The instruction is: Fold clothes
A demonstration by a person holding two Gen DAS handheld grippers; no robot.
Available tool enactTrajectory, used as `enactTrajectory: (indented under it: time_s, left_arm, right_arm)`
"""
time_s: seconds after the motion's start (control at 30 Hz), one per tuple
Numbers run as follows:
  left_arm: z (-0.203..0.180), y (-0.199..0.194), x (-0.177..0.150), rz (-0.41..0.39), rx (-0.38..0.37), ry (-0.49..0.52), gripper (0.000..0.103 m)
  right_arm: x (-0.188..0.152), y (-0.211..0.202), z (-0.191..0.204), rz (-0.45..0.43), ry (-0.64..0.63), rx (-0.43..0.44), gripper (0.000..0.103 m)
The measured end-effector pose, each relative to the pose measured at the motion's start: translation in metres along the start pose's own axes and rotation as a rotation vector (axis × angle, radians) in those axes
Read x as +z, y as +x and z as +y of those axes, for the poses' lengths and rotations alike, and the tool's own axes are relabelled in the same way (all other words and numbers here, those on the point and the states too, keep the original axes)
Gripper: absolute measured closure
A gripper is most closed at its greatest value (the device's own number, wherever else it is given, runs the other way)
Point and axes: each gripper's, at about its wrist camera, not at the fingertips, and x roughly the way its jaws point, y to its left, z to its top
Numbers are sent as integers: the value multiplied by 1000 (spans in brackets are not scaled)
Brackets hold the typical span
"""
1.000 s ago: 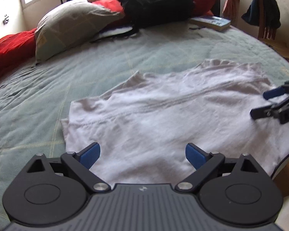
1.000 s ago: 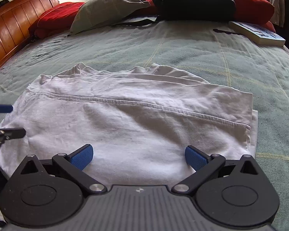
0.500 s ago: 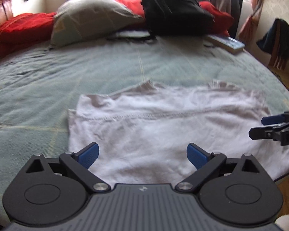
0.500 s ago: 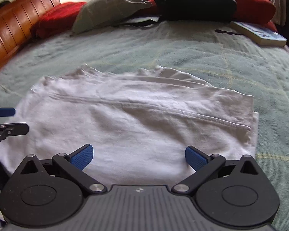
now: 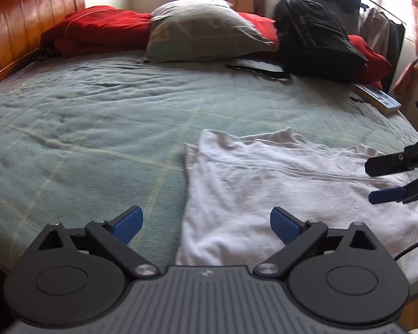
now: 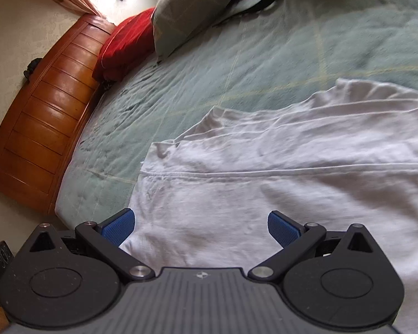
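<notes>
A white garment lies flat, folded over itself, on the green bedspread. My left gripper is open above the garment's near left edge, with nothing between its blue pads. My right gripper shows at the right of the left wrist view, open, over the garment's right part. In the right wrist view the right gripper hovers open over the white garment, tilted, with a stitched hem line running across the cloth.
A grey-green pillow, red bedding and a black backpack sit at the far side of the bed. A book lies near the right edge. A wooden bed frame runs along the left.
The left gripper has swung leftward, so the garment now sits right of its centre. The right gripper has rolled and turned toward the garment's left end. Both stay open.
</notes>
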Motion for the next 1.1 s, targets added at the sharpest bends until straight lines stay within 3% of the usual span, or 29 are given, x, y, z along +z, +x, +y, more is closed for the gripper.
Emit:
enactTrajectory:
  time_s: [0.23,0.37,0.57,0.93,1.1]
  left_arm:
    - [11,9,1,8,-33,-17,5]
    - [13,16,2,14,-79,-22,5]
    - [20,26,4,32,-147,-49,5]
    - [32,40,7,56,-202,-109,5]
    - [27,38,7,72,-228,-80,5]
  right_arm:
    - [6,30,10,4,18,-40,0]
    - [14,44,9,-6,3,-104,0]
    - [34,59,2,-16,23,-114,0]
    - [64,75,-3,-60,-7,-151,0]
    - [60,62,8,-67,-29,-160,0]
